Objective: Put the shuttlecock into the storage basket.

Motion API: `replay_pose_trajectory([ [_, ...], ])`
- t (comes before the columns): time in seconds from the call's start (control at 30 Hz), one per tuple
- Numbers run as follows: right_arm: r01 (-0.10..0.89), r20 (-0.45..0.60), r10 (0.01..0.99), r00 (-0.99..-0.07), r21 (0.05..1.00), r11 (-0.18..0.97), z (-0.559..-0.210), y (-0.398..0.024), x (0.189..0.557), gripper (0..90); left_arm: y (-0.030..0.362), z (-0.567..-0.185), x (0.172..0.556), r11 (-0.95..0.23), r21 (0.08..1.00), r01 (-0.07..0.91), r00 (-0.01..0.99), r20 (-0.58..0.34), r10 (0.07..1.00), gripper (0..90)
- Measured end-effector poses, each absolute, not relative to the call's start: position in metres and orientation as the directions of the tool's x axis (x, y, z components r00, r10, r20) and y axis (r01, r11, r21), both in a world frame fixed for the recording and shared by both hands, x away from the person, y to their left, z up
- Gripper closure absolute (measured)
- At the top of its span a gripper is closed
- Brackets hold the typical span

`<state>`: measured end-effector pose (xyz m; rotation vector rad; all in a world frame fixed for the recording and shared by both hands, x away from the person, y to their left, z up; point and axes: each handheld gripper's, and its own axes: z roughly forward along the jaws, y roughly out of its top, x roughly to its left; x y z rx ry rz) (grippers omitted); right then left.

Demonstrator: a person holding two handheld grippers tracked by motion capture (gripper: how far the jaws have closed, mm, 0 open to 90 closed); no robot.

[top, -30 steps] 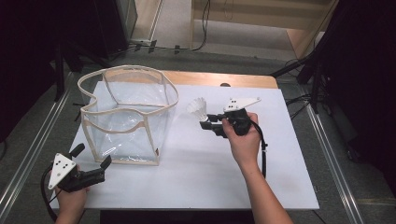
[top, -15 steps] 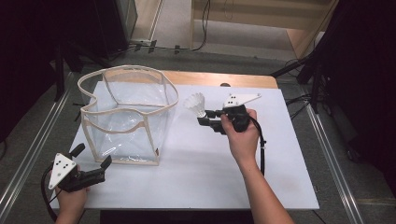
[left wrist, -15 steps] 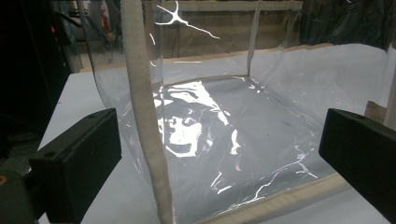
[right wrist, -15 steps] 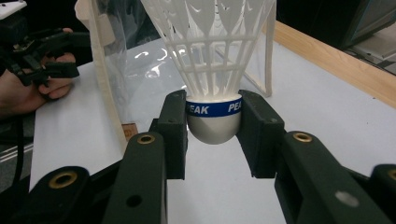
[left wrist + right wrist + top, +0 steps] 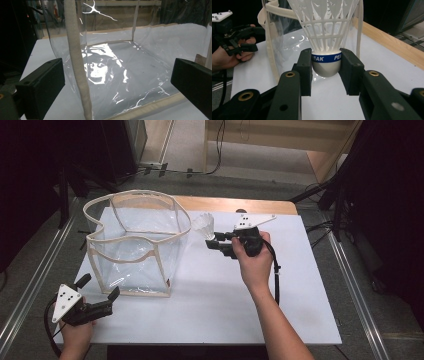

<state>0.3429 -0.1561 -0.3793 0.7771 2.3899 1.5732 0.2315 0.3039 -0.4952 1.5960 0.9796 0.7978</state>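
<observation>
A white shuttlecock [image 5: 325, 32] with a blue band on its cork is held off the table by my right gripper [image 5: 326, 65], which is shut on the cork. In the high view the shuttlecock [image 5: 204, 224] hangs just right of a clear plastic bag [image 5: 135, 240] with cream fabric trim, which stands upright and open at the table's left. My right gripper [image 5: 214, 241] points left toward the bag. My left gripper [image 5: 99, 292] rests open near the front left corner, its jaws wide apart and facing the bag's wall [image 5: 120, 72].
The white table top [image 5: 210, 305] has a wooden strip [image 5: 235, 205] along its far edge. Metal rails run down both sides on the floor. A cable [image 5: 276, 270] trails from the right gripper along the forearm.
The right gripper has carried the shuttlecock left and a little farther back, closer to the bag. The left gripper has stayed put.
</observation>
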Motion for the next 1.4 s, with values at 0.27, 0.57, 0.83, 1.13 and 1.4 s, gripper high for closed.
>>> replay_pose_trajectory([
  [0.27, 0.314, 0.132, 0.510, -0.850, 0.905, 0.288, -0.372, -0.155, 0.345, 62.4, 0.304, -0.495, 0.231, -0.111, 0.974, 0.197, 0.442, 0.013, 0.897, 0.0],
  [0.57, 0.301, 0.128, 0.505, -0.854, 0.912, 0.279, -0.362, -0.151, 0.349, 62.3, 0.304, -0.495, 0.232, -0.113, 0.974, 0.197, 0.443, 0.015, 0.896, 0.0],
  [0.83, 0.294, 0.124, 0.503, -0.856, 0.915, 0.276, -0.357, -0.146, 0.352, 62.3, 0.304, -0.495, 0.232, -0.112, 0.974, 0.196, 0.446, 0.013, 0.895, 0.0],
  [1.13, 0.283, 0.119, 0.499, -0.858, 0.921, 0.267, -0.353, -0.141, 0.355, 62.3, 0.305, -0.495, 0.232, -0.112, 0.974, 0.197, 0.445, 0.013, 0.895, 0.0],
  [1.4, 0.274, 0.109, 0.495, -0.862, 0.922, 0.273, -0.348, -0.135, 0.358, 62.4, 0.305, -0.495, 0.232, -0.109, 0.974, 0.197, 0.446, 0.010, 0.895, 0.0],
])
